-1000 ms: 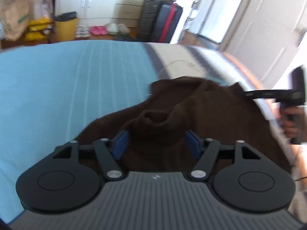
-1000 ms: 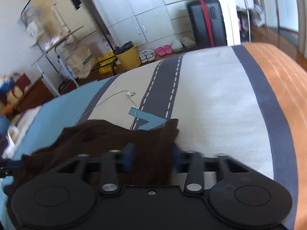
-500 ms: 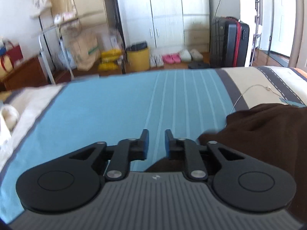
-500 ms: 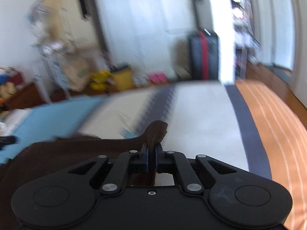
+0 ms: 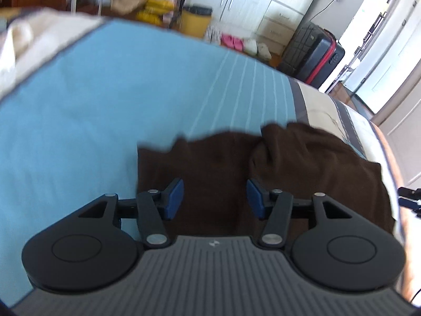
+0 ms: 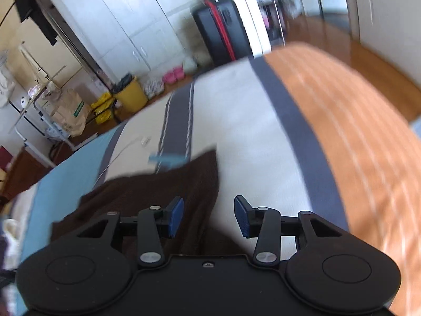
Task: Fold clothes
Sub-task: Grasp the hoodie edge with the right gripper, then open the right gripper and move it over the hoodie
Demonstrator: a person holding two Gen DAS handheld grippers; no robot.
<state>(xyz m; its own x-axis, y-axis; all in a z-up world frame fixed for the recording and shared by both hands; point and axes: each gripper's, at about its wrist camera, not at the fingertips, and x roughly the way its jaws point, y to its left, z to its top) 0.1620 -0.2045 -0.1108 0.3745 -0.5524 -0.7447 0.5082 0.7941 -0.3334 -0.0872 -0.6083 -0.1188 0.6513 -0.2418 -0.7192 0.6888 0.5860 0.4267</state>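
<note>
A dark brown garment (image 5: 276,166) lies spread on the striped bedspread (image 5: 105,100). Part of it is bunched up on its right side in the left wrist view. My left gripper (image 5: 214,197) is open and empty, just above the garment's near left part. In the right wrist view the garment (image 6: 163,192) lies to the left with one corner pointing away. My right gripper (image 6: 208,216) is open and empty over the garment's right edge.
The bed has blue, cream, grey and orange bands (image 6: 355,137). A thin white cable (image 6: 126,147) lies on the bed beyond the garment. A black suitcase (image 5: 313,55), a yellow bin (image 6: 131,94), shoes and white wardrobes stand past the bed's far edge.
Both grippers have opened: half a second ago each was shut, the right one on a corner of the garment. The garment now lies flat on the bed, released.
</note>
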